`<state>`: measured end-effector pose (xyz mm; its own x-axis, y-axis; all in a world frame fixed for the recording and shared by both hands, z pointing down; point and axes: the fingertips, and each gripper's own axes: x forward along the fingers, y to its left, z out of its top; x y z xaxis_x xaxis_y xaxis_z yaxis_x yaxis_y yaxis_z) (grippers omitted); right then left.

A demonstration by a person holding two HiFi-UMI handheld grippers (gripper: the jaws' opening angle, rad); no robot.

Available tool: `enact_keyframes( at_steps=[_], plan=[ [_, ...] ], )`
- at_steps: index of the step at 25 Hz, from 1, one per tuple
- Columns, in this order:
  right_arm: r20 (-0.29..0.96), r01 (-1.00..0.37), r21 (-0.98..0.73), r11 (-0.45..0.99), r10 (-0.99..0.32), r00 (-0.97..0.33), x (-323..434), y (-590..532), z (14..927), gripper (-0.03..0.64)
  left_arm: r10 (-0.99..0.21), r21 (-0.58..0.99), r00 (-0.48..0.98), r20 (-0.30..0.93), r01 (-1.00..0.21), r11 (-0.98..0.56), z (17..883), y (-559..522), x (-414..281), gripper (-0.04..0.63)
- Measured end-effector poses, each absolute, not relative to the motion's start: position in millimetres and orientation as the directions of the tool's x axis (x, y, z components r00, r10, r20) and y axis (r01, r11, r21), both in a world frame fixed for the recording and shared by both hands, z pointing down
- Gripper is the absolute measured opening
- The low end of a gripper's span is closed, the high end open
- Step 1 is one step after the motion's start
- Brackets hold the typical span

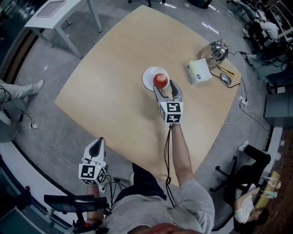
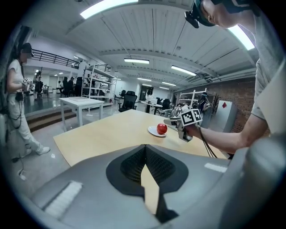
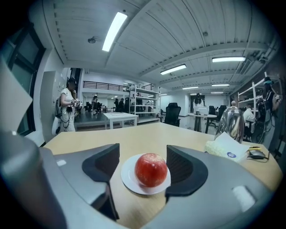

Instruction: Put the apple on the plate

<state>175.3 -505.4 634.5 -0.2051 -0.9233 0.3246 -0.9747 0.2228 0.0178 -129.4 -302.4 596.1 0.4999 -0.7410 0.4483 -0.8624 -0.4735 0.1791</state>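
A red apple (image 1: 160, 80) sits on a small white plate (image 1: 147, 78) on the tan table (image 1: 114, 91). My right gripper (image 1: 165, 87) is open, its fingertips on either side of the apple's near edge. In the right gripper view the apple (image 3: 151, 169) rests on the plate (image 3: 128, 178) between the two dark pads (image 3: 102, 164), with a gap on each side. My left gripper (image 1: 97, 146) is shut and empty, held off the table's near-left edge. The left gripper view shows the apple (image 2: 161, 128) and the right gripper (image 2: 173, 121) far off.
At the table's far right stand a white box (image 1: 199, 71), a metal kettle (image 1: 217, 50) and a mouse (image 1: 225, 78). A white side table (image 1: 55, 13) stands at the back left. Cables lie on the floor at left; an office chair (image 1: 238, 173) stands at right.
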Motion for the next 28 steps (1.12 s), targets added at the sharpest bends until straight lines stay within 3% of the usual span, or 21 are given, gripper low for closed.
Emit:
enact_keyframes(
  at_steps=[3,28],
  plan=[
    [0.311,-0.976,0.03,0.215,-0.93,-0.195,176,-490,618,0.302,-0.75,0.173,0.507,0.425,-0.859,-0.482,583,-295,-129,0.02],
    [0.205,-0.973,-0.042,0.228,-0.951,-0.232,142,-321,514,0.206,-0.794,0.117,0.545,0.27,-0.837,-0.535,497,-201,-132,0.02]
  ],
)
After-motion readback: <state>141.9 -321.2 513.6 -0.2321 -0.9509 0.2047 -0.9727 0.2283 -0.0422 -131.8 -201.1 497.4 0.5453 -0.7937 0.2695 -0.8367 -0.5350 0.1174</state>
